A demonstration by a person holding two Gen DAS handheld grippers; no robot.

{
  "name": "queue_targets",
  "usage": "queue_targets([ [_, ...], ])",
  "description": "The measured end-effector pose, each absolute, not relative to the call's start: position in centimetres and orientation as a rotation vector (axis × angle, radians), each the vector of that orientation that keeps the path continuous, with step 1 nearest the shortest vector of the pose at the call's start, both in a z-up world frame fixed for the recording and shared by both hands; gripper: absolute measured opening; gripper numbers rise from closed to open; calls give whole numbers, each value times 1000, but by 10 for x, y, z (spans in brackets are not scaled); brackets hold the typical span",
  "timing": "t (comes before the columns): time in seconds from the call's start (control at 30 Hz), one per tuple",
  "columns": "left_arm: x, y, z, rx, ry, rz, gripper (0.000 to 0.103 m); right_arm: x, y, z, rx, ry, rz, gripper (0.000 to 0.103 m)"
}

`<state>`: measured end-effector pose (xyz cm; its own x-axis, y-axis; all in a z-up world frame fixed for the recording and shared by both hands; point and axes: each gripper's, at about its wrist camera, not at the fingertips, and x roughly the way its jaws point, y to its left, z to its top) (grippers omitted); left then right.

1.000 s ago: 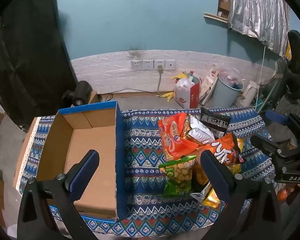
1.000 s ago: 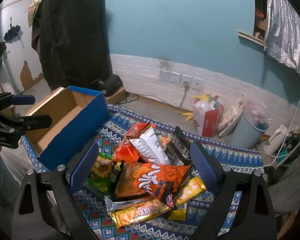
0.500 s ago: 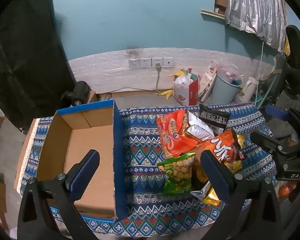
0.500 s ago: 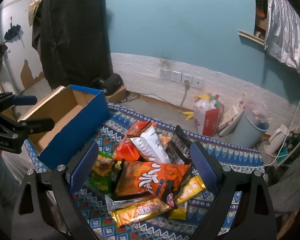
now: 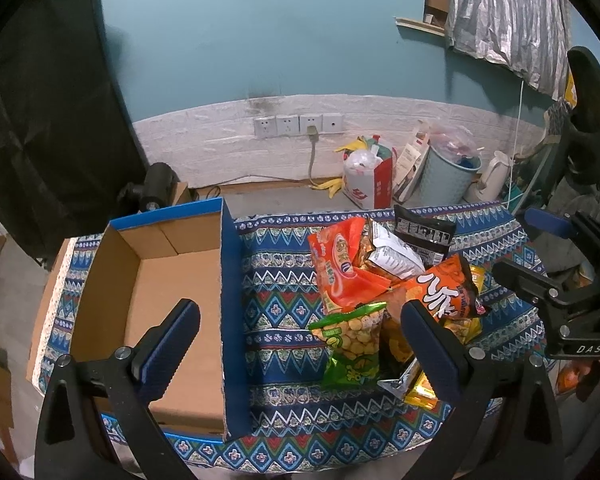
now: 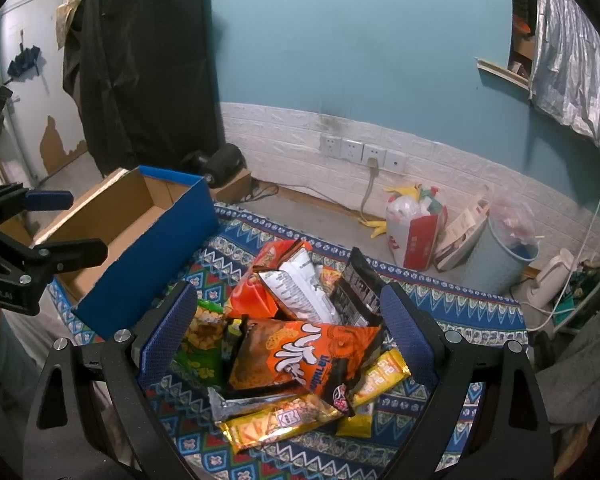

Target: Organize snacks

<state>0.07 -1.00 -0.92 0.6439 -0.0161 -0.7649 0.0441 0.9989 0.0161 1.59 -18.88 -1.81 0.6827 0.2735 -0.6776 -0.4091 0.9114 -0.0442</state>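
Observation:
A pile of snack bags lies on the patterned cloth: an orange bag, a green pea bag, an orange-brown bag, a silver bag, a black bag and gold bars. An empty blue cardboard box stands left of the pile. My left gripper is open, above the box's right wall and the cloth. My right gripper is open, hovering over the pile. Both are empty.
The table with the patterned cloth ends near the front. Behind it on the floor are a red-white bag, a grey bin and a white kettle. A black covered cabinet stands at the left.
The left gripper's view has shifted slightly: the box and pile sit a little lower and to the left. The right gripper's view is nearly the same. Both stay open.

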Motion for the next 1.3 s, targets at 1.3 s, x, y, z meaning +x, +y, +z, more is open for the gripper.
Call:
queue_targets([
  [1.3, 0, -12, -12, 27, 886, -42, 102, 16, -190, -22, -205, 739, 379, 91],
])
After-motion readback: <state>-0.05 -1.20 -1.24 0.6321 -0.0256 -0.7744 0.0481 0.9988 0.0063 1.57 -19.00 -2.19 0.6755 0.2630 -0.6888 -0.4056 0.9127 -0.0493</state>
